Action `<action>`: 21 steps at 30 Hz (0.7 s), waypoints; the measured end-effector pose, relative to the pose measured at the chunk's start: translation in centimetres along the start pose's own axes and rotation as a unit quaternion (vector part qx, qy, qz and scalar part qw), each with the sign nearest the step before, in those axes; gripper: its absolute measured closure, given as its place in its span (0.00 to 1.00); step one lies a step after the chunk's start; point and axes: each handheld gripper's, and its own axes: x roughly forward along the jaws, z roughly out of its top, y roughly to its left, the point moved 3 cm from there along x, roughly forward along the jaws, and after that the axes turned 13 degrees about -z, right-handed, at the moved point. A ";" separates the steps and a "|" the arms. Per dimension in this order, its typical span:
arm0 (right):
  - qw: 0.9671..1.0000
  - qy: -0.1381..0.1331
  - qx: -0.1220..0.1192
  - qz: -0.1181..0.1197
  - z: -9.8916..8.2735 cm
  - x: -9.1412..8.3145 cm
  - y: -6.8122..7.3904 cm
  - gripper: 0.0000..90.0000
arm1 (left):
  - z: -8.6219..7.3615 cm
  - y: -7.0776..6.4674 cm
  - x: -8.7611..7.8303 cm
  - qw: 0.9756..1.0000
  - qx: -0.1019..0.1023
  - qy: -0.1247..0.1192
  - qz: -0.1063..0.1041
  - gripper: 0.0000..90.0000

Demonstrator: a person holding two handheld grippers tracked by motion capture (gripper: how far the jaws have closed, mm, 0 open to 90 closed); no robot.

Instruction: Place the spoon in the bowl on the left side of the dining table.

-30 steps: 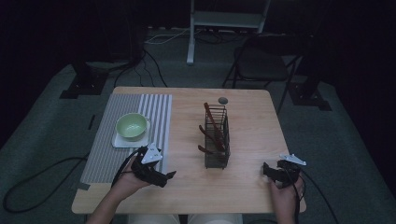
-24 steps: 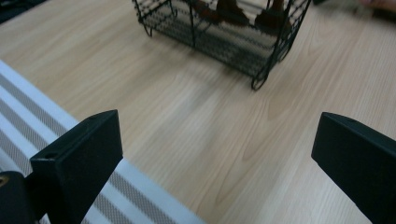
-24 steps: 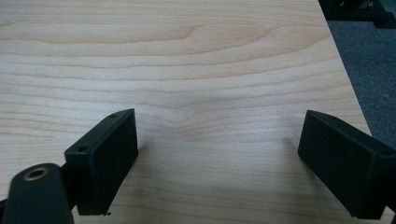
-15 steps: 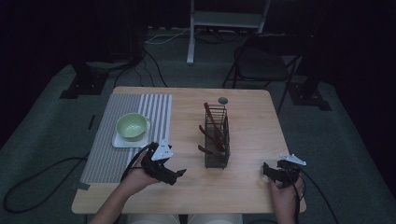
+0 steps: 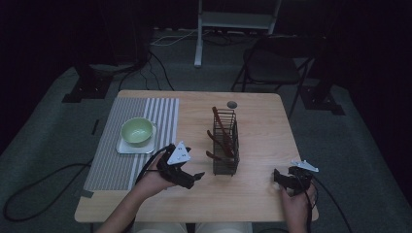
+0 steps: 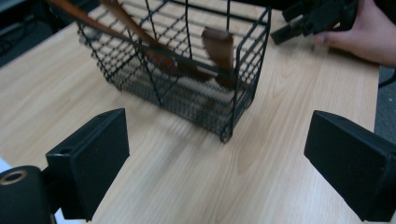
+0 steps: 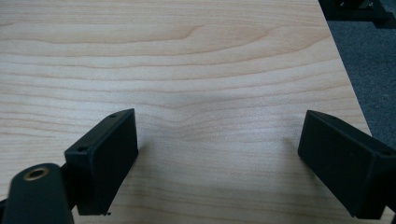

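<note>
The pale wood-grain worktop [image 5: 252, 189] stands on grey carpet in a dark room, with a black folding chair [image 5: 272, 68] and a white stand's legs [image 5: 233, 22] behind it. A grey-and-white striped cloth mat [image 5: 145, 116] covers its left part; on the mat a light green round bowl [image 5: 136, 131] sits on a white square tray [image 5: 124, 148]. Near the centre stands the black wire-mesh basket [image 6: 187, 70], upright, holding brown wooden utensils [image 6: 163, 58] that lean inside it. Your left tongs [image 5: 194, 177] hover just left of the basket and point at it; their jaws stand wide, have just narrowed slightly, and nothing lies between them. Your right tongs [image 5: 278, 177] rest near the worktop's right front edge, well apart from the basket, jaws wide over bare wood.
</note>
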 end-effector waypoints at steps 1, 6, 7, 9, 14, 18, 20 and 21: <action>1.000 0.000 0.000 0.000 0.0 0.0 0.0 0.13 | 0.1 0.0 0.1 1.000 0.004 0.000 -0.002 0.09; 1.000 0.000 0.000 0.000 0.0 0.0 0.0 0.13 | 0.7 0.2 0.8 1.000 0.002 -0.009 -0.003 0.18; 1.000 0.000 0.000 0.000 0.0 0.0 0.0 0.13 | 0.7 0.2 0.8 1.000 0.002 -0.009 -0.003 0.18; 1.000 0.000 0.000 0.000 0.0 0.0 0.0 0.13 | 0.8 0.3 0.9 1.000 0.004 -0.020 -0.006 0.25; 1.000 0.000 0.000 0.000 0.0 0.0 0.0 0.13 | 1.4 0.4 1.1 0.999 0.002 -0.034 -0.003 0.37; 1.000 0.000 0.000 0.000 0.0 0.0 0.0 0.13 | 1.8 0.5 1.2 0.999 0.010 -0.030 -0.005 0.42; 1.000 0.000 0.000 0.000 0.0 0.0 0.0 0.13 | 1.8 0.6 1.4 1.000 0.010 -0.027 -0.003 0.44; 1.000 0.000 0.000 0.000 0.0 0.0 0.0 0.13 | 1.8 0.6 1.4 1.000 0.010 -0.027 -0.003 0.44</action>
